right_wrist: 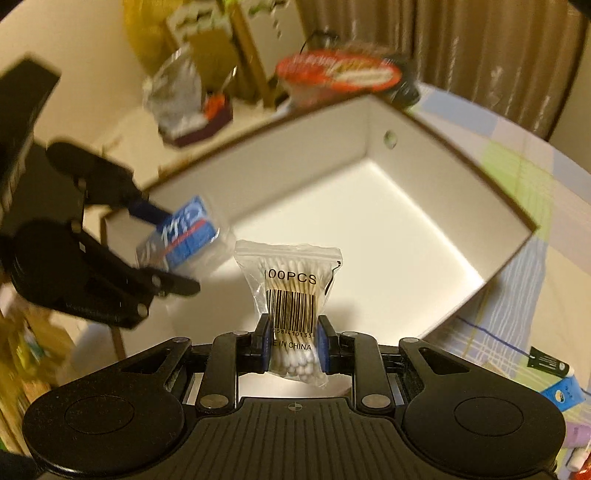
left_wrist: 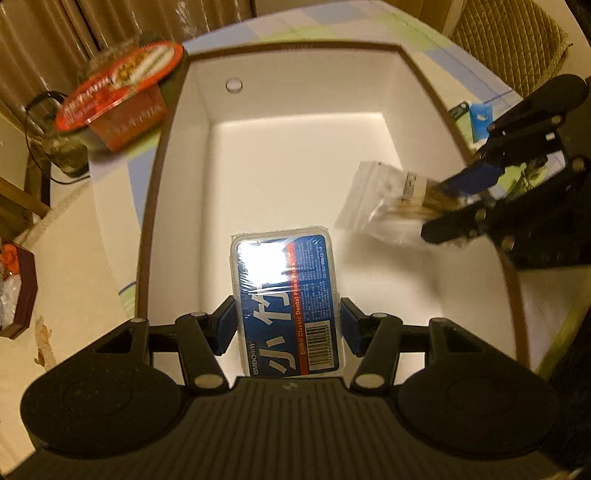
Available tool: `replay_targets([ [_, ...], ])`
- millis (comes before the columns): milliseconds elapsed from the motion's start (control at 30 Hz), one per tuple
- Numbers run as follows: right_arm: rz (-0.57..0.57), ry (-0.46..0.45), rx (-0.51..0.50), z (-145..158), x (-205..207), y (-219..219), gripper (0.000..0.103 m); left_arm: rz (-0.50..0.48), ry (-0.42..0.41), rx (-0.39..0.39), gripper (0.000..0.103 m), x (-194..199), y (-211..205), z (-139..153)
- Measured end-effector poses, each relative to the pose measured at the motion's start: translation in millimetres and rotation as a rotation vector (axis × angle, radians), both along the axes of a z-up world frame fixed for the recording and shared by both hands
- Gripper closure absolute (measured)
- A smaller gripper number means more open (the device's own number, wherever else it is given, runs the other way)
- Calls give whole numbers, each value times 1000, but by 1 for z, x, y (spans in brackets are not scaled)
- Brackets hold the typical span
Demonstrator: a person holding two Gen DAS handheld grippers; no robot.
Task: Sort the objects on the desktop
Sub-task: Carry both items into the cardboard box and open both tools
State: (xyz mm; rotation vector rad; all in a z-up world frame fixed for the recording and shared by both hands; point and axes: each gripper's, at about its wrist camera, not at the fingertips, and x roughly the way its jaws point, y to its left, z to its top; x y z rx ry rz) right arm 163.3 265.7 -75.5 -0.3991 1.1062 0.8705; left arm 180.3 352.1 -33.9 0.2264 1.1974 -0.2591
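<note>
Nearest to my left camera, the left gripper [left_wrist: 287, 328] had its blue pads pinching a flat box of dental floss picks [left_wrist: 286, 299] by the long sides, blue label up, barcode toward me. The box was held above the open white box [left_wrist: 295, 155], over its near end; I could not tell whether it touched the floor of it.

Nearest to my right camera, the right gripper [right_wrist: 291, 343] pinched a clear zip bag of cotton swabs [right_wrist: 291, 295] at its lower half, the bag standing upright between the pads, "100PCS" and a barcode facing me. It too hung over the white box, near the rim on my side.

Each camera caught the other tool. From the left, the right gripper came in from the right edge with the swab bag sticking out sideways, blurred. From the right, the left gripper sat at left with the floss box tilted, also blurred.

Farther on, the white box showed a brown rim, a bare floor and a round hole [left_wrist: 233, 85] in the far wall. It sat on a checked cloth [left_wrist: 436, 33].

Beyond the far corner stood a red-lidded instant noodle cup [left_wrist: 122, 88], just beside the box. On the cloth to the right lay a small blue carton [right_wrist: 563, 395], well apart from the box. Curtains [left_wrist: 110, 18] closed the background.
</note>
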Motion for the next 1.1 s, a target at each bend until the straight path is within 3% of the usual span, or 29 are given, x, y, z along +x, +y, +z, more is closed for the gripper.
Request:
replay_targets([
  [567, 81, 109, -150, -46, 14, 25, 78, -92, 134, 1, 49, 21, 8, -39],
  [600, 85, 127, -147, -49, 19, 26, 69, -94, 135, 3, 47, 22, 8, -40],
  [633, 84, 121, -144, -50, 20, 26, 35, -92, 138, 7, 40, 22, 9, -40],
  [667, 111, 102, -134, -48, 18, 26, 25, -94, 137, 9, 35, 21, 9, -39],
  [1100, 171, 38, -131, -29, 13, 9, 25, -82, 95, 3, 30, 9, 13, -15],
])
